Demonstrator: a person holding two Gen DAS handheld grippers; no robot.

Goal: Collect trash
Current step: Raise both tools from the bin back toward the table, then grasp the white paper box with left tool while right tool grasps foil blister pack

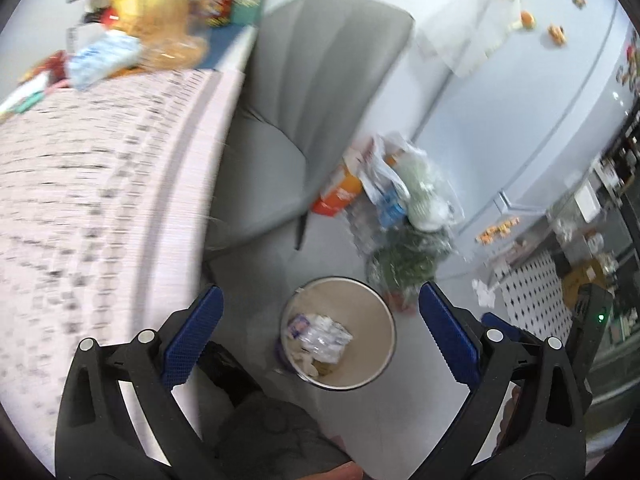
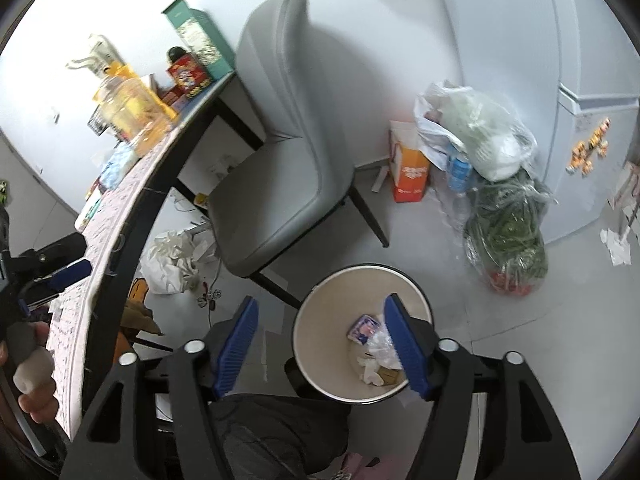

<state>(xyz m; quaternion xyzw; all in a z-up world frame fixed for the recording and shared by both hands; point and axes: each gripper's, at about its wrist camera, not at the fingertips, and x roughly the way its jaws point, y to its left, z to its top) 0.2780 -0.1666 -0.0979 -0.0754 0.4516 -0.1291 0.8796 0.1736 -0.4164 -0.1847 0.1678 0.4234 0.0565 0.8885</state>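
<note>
1. Left wrist view: the left gripper (image 1: 320, 340) hangs wide apart and empty above the trash bin (image 1: 380, 364), which already holds wrappers (image 1: 320, 336). The view is blurry, so a hasty grab off the table (image 1: 92, 200) could easily miss.
2. Right wrist view: the right gripper (image 2: 320, 348) is spread and empty too. Crumpled paper (image 2: 172, 256) lies under the table beside the chair (image 2: 280, 176); reaching for it could bump a chair leg.

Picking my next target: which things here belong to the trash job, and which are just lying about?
Job:
bin
wrappers in bin
crumpled paper under table
paper scrap by fridge

Lying about:
chair
orange carton
bagged greens
</note>
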